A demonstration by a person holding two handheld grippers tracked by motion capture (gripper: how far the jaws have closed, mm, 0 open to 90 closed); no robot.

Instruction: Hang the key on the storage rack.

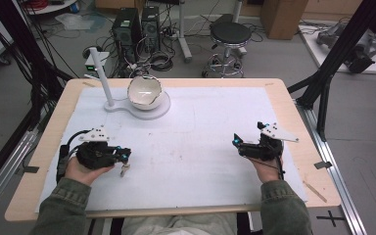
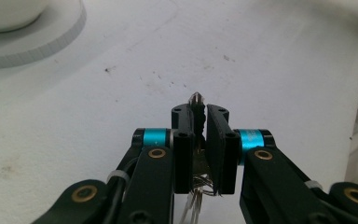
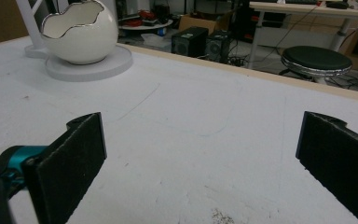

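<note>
My left gripper (image 1: pixel 126 154) hovers at the left of the white-covered table (image 1: pixel 200 147), shut on a thin bundle of silvery wire. In the left gripper view the wire's tip (image 2: pixel 196 98) pokes out past the closed jaws of the left gripper (image 2: pixel 204 113), and more strands hang beneath them. From above, a small pale end of the wire thing (image 1: pixel 123 169) dangles below the gripper. My right gripper (image 1: pixel 236 140) rests at the right of the table, open. In the right gripper view the wide-set jaws of the right gripper (image 3: pixel 200 154) have nothing between them.
A white egg-shaped bowl (image 1: pixel 145 91) (image 3: pixel 80 31) with a jagged silver rim sits on a round white base (image 1: pixel 149 111) at the back left, beside a white upright post (image 1: pixel 102 73). Computer towers (image 1: pixel 137 27) and a stool (image 1: pixel 230 34) stand beyond the table.
</note>
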